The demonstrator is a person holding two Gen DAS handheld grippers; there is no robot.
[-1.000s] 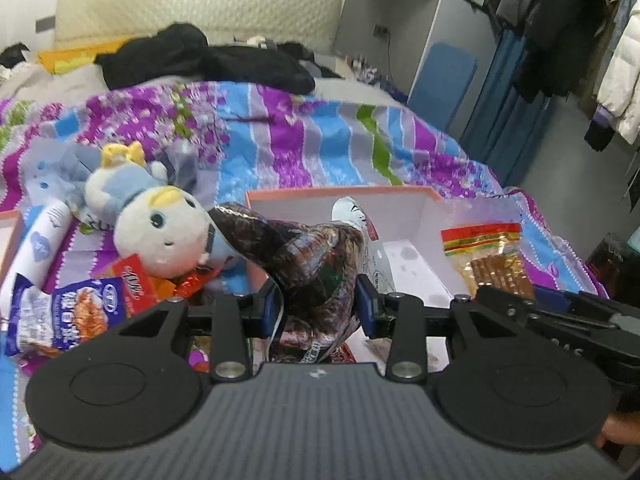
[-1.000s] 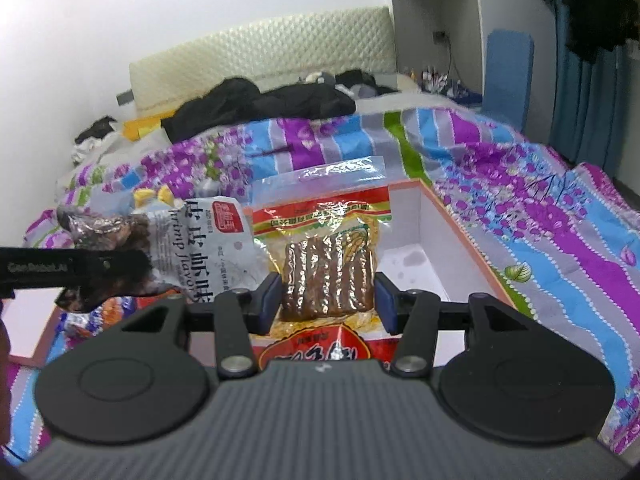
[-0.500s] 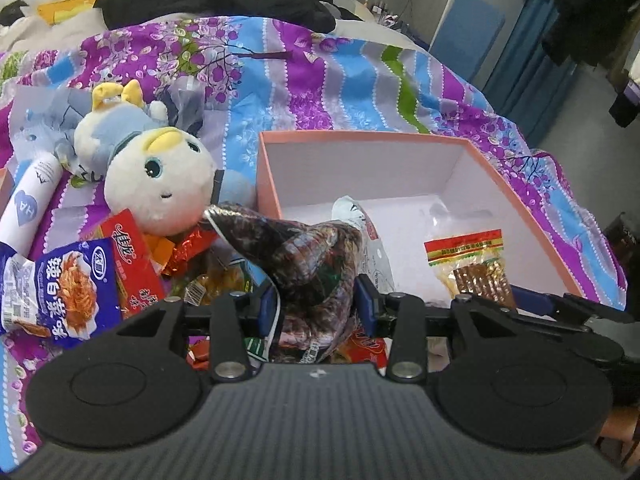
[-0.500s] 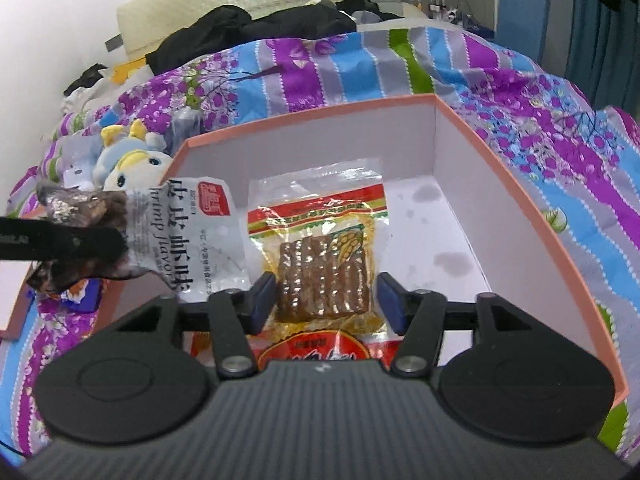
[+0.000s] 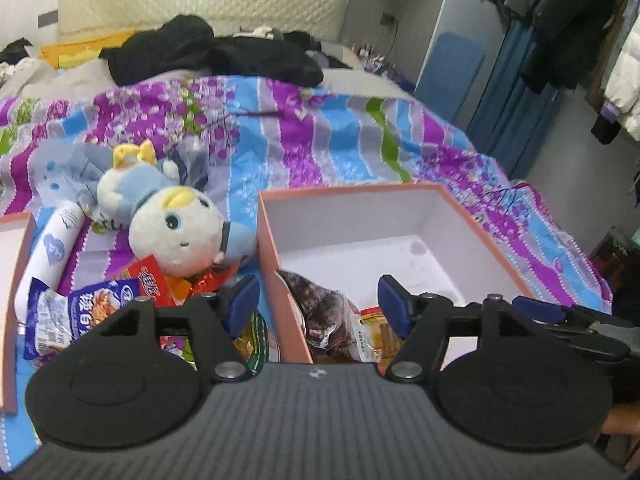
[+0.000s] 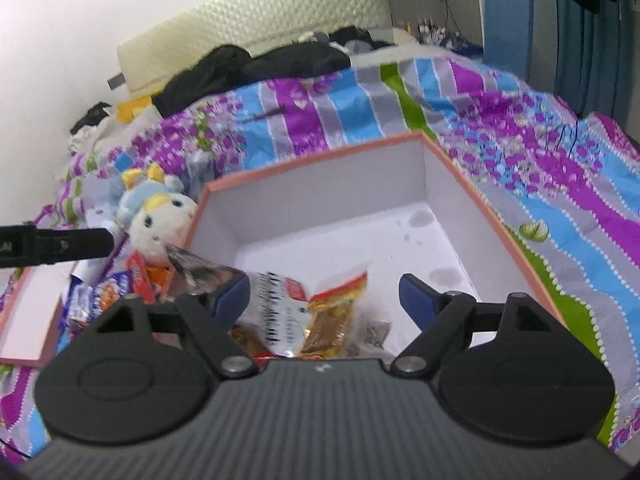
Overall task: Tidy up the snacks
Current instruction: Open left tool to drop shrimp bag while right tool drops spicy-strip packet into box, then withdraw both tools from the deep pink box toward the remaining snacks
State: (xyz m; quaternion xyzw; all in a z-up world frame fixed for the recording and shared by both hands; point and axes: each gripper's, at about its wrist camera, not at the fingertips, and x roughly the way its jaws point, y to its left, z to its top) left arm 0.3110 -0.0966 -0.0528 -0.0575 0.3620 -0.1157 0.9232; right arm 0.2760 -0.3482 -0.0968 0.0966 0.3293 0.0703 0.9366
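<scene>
Both packets have dropped into the pink-rimmed white cardboard box [image 6: 486, 216], at its near-left corner: the dark crinkly foil snack bag [image 5: 324, 308] and the clear pouch of brown strips [image 6: 334, 320]. Left fingers [image 5: 320, 300] and right fingers [image 6: 324, 292] have just been opening, now wide and holding nothing. I'd lift straight clear before fetching the blue-and-white snack packet [image 5: 76, 312] on the bed.

Box [image 6: 472, 196] floor ahead of fingers is bare; snack packets [image 6: 320, 312] crowd near end, plush toy [image 6: 160, 224] blocks left.

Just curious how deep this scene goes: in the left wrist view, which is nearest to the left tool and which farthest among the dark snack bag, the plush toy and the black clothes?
1. Dark snack bag, in the box, between the open tool's fingers.
2. Plush toy, left of the box.
3. Black clothes, far back by the headboard.
</scene>
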